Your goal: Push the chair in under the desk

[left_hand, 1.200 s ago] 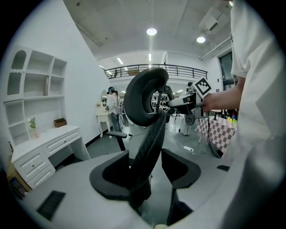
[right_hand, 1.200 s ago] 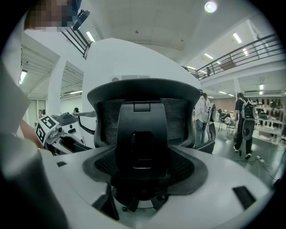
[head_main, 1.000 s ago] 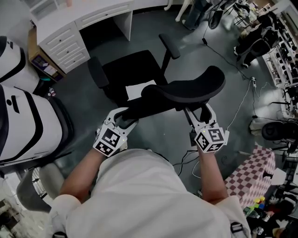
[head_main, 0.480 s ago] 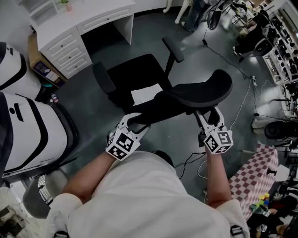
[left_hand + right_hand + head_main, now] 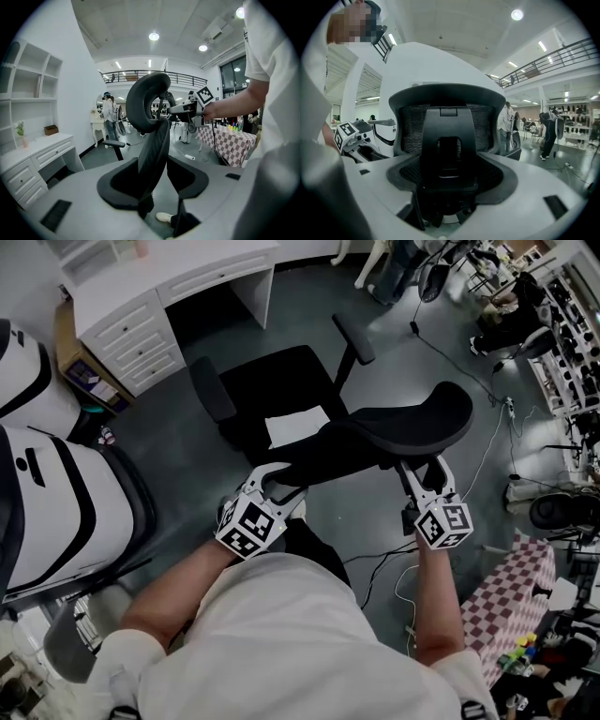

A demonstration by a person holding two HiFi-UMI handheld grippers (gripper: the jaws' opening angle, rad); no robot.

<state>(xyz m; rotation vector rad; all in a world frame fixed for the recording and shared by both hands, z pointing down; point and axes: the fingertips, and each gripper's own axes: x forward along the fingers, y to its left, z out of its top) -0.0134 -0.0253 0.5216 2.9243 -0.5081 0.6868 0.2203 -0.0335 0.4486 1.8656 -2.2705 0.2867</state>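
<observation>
**A:** What is changing at your end?

**B:** I am standing behind the office chair (image 5: pixel 277 381) with both tools on its backrest (image 5: pixel 347 442). My left gripper (image 5: pixel 269 486) is closing its fingers (image 5: pixel 117 187) around the backrest's side edge. The edge is sitting between them, leaning on one pad, and I am still seeing a gap at the other, so I am not clamping it yet. A second ago they were standing wider.

**A:** And the right?

**B:** My right gripper (image 5: pixel 422 470) is keeping its fingers wide, standing around the black centre support on the rear of the backrest. I am seeing mesh showing on both sides of that support, so nothing is being pinched there; it is placed for pushing.

**A:** Is the chair getting anywhere?

**B:** Hardly. Over the last second both hands and the backrest are drifting slightly to my right, but the seat, with a white sheet of paper (image 5: pixel 295 426) lying on it, is keeping about the same gap to the white table (image 5: pixel 169 277). The chair is standing on the grey floor near the table's knee opening, facing it, not yet under it.

**A:** Meaning?

**B:** I am judging that the push is only beginning, and nearly all the travel is remaining.
</observation>
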